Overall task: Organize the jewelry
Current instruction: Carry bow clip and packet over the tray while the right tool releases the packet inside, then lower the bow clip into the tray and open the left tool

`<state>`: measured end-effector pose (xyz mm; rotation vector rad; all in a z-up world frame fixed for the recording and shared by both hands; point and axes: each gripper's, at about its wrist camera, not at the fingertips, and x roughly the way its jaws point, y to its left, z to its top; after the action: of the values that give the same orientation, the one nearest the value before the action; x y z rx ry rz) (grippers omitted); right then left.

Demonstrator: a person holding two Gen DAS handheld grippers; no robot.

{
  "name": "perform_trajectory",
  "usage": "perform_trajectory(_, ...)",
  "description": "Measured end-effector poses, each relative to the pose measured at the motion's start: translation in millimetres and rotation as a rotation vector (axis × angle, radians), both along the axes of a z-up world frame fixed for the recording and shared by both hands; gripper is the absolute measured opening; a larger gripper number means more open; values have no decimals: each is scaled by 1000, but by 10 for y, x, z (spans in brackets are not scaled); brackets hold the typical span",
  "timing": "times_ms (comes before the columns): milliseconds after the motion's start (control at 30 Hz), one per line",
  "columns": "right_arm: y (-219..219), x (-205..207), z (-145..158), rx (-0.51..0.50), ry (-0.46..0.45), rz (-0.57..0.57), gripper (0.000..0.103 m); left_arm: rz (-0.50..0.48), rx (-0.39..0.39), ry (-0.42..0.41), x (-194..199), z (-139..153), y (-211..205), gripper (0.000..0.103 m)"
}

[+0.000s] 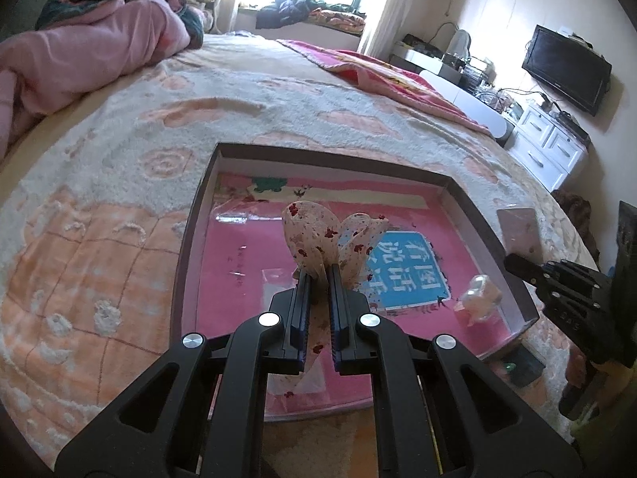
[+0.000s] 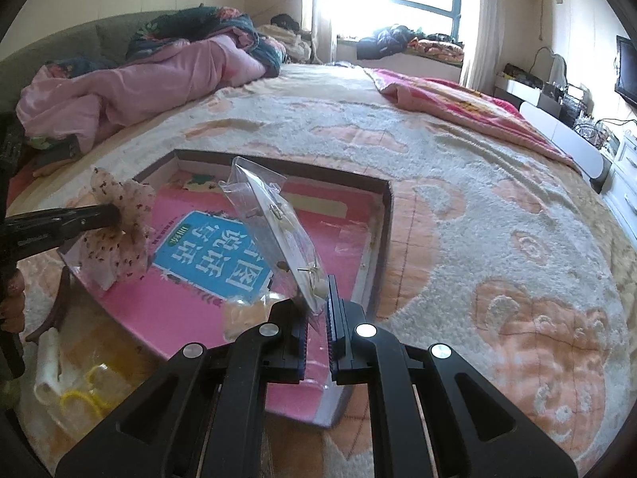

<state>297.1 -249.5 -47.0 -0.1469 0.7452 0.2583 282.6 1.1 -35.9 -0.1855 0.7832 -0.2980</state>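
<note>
The left claw (image 1: 318, 275) fills the near edge of its view, its two pads pressed together on a floral fabric bow (image 1: 318, 239), a hair piece of cream cloth with small red flowers. The pinch sits at the bow's waist, so both loops stand free above the fingers and the cloth is not crushed. The right claw (image 2: 316, 298) is likewise clamped, pinching the lower corner of a clear plastic packet (image 2: 270, 231) that holds a card with small metal pieces, probably earrings; gripping by the corner keeps the pads off the jewelry itself and lets the packet stand up stiffly.

Both pieces hang over a shallow brown-rimmed tray (image 1: 469, 199), whose floor is a pink sheet with a blue printed panel (image 1: 410, 271). I judge the tray to be the place where things are being sorted, since both claws are angled down toward it. Inside it, near the right wall, lies a pale pearly hair clip (image 1: 479, 290), and flat clear sleeves are faintly visible on the pink floor.

The tray rests on a bed (image 1: 119, 207) covered by a cream and peach plush blanket, soft ground that may let it tilt. Beside the tray's near corner lie a white roll and yellow loops (image 2: 83, 398) in a clear bag, still outside it
</note>
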Motion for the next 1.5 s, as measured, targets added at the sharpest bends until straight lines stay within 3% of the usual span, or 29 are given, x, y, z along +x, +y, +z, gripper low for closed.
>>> perform_trajectory(300, 156, 267, -157, -34, 62, 10, 8, -17, -15, 22, 42, -63, -2, 5)
perform_trajectory(733, 81, 315, -206, 8, 81, -2, 12, -28, 23, 10, -5, -79, -98, 5)
perform_trajectory(1267, -64, 105, -42, 62, 3, -33, 50, -21, 42, -20, -144, -10, -137, 7)
perform_trajectory(1400, -73, 34, 5, 68, -17, -34, 56, -15, 39, -28, -187, 22, -124, 15)
perform_trajectory(1500, -89, -32, 52, 78, -32, -32, 61, -5, 38, -47, -250, 64, -112, 32)
